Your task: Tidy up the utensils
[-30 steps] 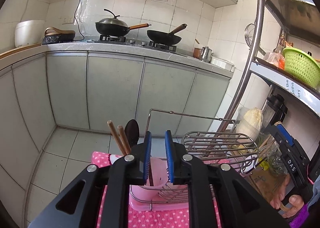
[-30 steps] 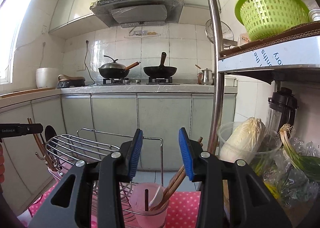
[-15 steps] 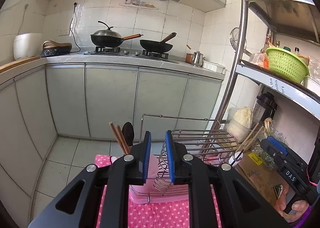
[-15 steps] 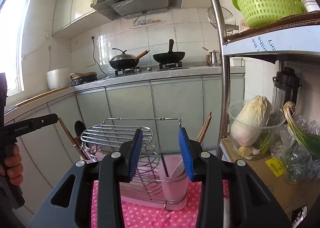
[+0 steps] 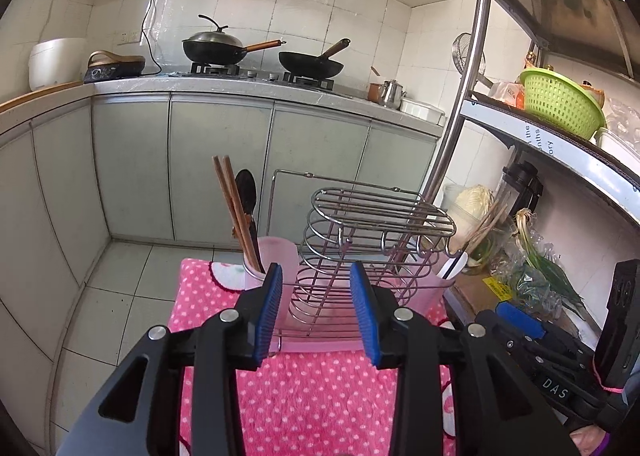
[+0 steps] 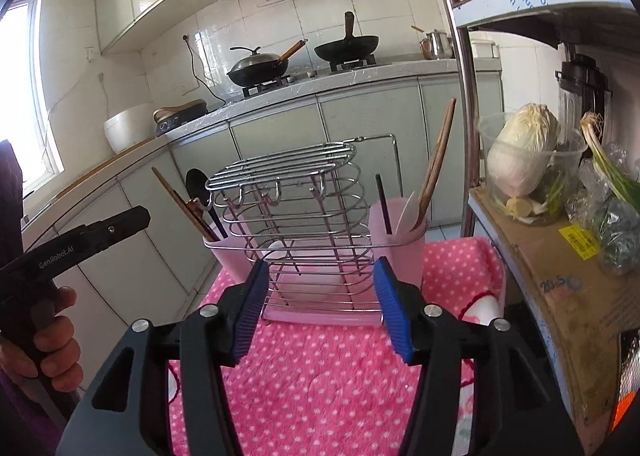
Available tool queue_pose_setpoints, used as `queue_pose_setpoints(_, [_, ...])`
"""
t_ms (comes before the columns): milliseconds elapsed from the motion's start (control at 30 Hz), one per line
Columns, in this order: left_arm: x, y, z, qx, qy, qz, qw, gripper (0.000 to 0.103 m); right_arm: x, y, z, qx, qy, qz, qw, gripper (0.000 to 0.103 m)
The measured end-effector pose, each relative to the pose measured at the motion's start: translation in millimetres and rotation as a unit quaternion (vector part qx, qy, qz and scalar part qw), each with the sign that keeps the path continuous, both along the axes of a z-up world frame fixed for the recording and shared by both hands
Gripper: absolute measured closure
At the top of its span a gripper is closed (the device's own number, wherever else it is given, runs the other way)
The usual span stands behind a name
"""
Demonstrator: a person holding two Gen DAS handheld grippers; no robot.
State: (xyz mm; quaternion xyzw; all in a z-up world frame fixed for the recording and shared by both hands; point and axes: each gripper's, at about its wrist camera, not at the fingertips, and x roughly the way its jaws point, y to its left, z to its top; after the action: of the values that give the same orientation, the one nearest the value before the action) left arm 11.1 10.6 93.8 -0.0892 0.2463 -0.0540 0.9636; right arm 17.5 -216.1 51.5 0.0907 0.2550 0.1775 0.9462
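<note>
Chopsticks (image 5: 236, 212) and a black spoon (image 5: 246, 192) stand in the pink cup (image 5: 276, 260) at the left end of the wire rack (image 5: 376, 244); more chopsticks (image 6: 436, 160) and a white spoon (image 6: 407, 212) stand in the pink cup (image 6: 400, 252) at the right end; the rack sits at the far edge of a pink dotted cloth (image 6: 328, 376). The left gripper (image 5: 316, 312) has just been opening and holds nothing; the right gripper (image 6: 320, 308) has just been opening too, also with nothing in it; both are near the rack, not touching.
</note>
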Motion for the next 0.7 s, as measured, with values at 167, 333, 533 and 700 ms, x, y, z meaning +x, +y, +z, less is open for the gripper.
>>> queue_pose_setpoints(167, [-4, -3, -16, -0.003, 0.02, 0.009, 0.9998, 0.069, -5, 3, -10, -0.02, 0.015, -0.006, 1.0, 0.044])
queue_pose_setpoints(333, [-1, -12, -37, 0.008, 0.048, 0.009, 0.9988, 0.069, -11, 7, -18, -0.051, 0.011, -0.019, 0.998, 0.044])
queue_pose_setpoints(533, [1, -27, -59, 0.023, 0.069, 0.001, 0.9973, 0.069, -13, 11, -30, -0.066, 0.022, -0.027, 0.997, 0.044])
queue_pose_setpoints(700, [1, -31, -64, 0.025, 0.07, 0.0, 0.9972, 0.069, -14, 11, -32, -0.072, 0.02, -0.032, 0.997, 0.044])
